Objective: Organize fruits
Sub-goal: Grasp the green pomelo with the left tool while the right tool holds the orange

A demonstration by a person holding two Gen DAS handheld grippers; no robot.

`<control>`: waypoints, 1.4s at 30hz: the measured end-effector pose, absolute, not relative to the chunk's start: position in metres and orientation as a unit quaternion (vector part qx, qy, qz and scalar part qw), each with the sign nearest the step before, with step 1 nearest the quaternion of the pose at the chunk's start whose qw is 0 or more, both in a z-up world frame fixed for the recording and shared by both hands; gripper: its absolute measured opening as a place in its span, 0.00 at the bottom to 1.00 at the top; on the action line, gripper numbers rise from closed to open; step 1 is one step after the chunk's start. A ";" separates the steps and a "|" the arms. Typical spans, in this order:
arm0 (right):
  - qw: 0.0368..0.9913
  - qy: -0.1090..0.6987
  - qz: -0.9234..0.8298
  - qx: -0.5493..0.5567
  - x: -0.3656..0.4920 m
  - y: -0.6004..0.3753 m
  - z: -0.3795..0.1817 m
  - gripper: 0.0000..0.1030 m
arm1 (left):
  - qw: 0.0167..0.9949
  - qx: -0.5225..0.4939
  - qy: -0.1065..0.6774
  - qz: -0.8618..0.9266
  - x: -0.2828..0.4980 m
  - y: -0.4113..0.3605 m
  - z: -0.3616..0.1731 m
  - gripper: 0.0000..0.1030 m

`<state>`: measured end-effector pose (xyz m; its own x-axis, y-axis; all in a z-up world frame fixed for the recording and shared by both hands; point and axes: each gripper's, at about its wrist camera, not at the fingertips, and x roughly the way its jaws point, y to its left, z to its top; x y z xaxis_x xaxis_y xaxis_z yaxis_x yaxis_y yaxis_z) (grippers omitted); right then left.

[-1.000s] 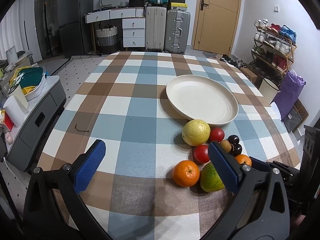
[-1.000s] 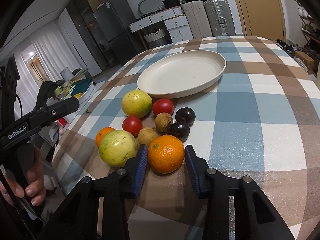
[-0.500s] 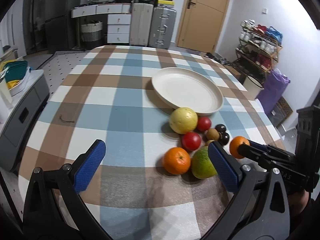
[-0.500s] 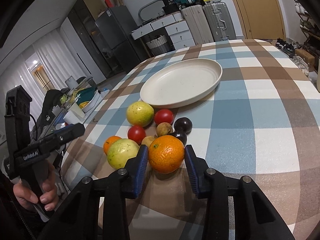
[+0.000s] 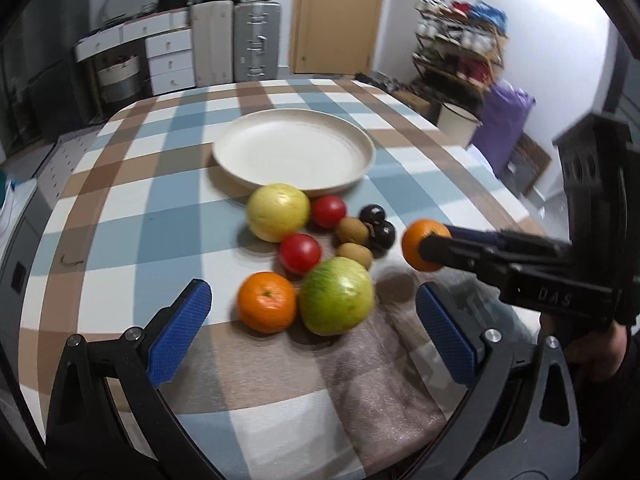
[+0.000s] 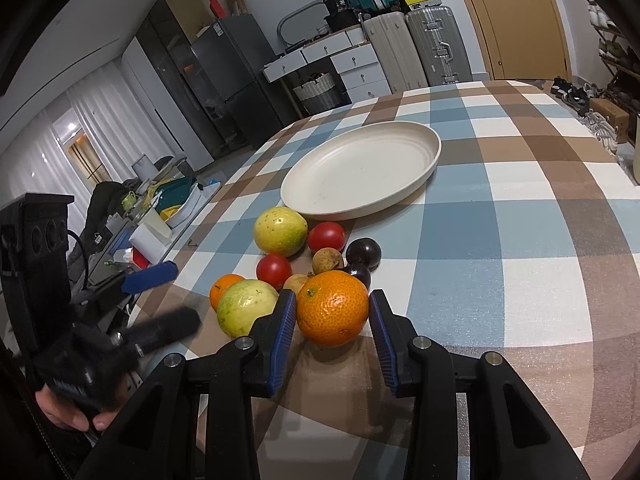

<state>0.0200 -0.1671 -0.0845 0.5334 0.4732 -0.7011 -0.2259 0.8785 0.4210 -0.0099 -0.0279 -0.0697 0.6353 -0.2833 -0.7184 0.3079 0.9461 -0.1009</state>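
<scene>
Nearest us, right gripper [image 6: 333, 322] fingers clench an orange [image 6: 332, 308], lifted just off the table [image 6: 520, 240]. We judge a round peel could slip out, rolling into the fruit pile [image 6: 304, 256] just behind. Left gripper [image 5: 314, 338] fingers spread, empty, near a green fruit [image 5: 337, 297]; a bump scatters the rest. Farther, the plate [image 6: 434, 152] sits empty.
</scene>
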 end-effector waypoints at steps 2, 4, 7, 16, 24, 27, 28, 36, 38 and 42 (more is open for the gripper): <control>0.865 0.437 0.202 0.143 0.019 -0.169 -0.084 0.37 | 0.903 0.029 0.393 -0.170 -0.011 -0.035 -0.071 0.99; 0.865 0.436 0.202 0.145 0.019 -0.170 -0.085 0.37 | 0.902 0.046 0.394 -0.173 -0.011 -0.043 -0.072 0.99; 0.863 0.438 0.203 0.151 0.019 -0.172 -0.087 0.37 | 0.894 0.064 0.403 -0.184 -0.008 -0.053 -0.075 0.99; 0.861 0.437 0.202 0.164 0.018 -0.180 -0.090 0.37 | 0.885 0.124 0.403 -0.200 -0.008 -0.078 -0.077 0.86; 0.860 0.436 0.203 0.172 0.016 -0.183 -0.091 0.37 | 0.867 0.117 0.440 -0.203 0.008 -0.074 -0.091 0.67; 0.860 0.435 0.201 0.173 0.015 -0.184 -0.091 0.37 | 0.866 0.100 0.443 -0.206 0.013 -0.066 -0.093 0.53; 0.860 0.435 0.201 0.174 0.015 -0.185 -0.091 0.37 | 0.866 0.093 0.445 -0.208 0.014 -0.063 -0.093 0.44; 0.860 0.435 0.198 0.179 0.014 -0.189 -0.093 0.37 | 0.862 0.045 0.452 -0.226 0.021 -0.049 -0.094 0.44; 0.860 0.435 0.197 0.179 0.013 -0.189 -0.092 0.37 | 0.862 0.046 0.452 -0.227 0.022 -0.047 -0.094 0.44; 0.861 0.435 0.196 0.179 0.013 -0.189 -0.092 0.37 | 0.862 0.038 0.450 -0.230 0.020 -0.045 -0.092 0.44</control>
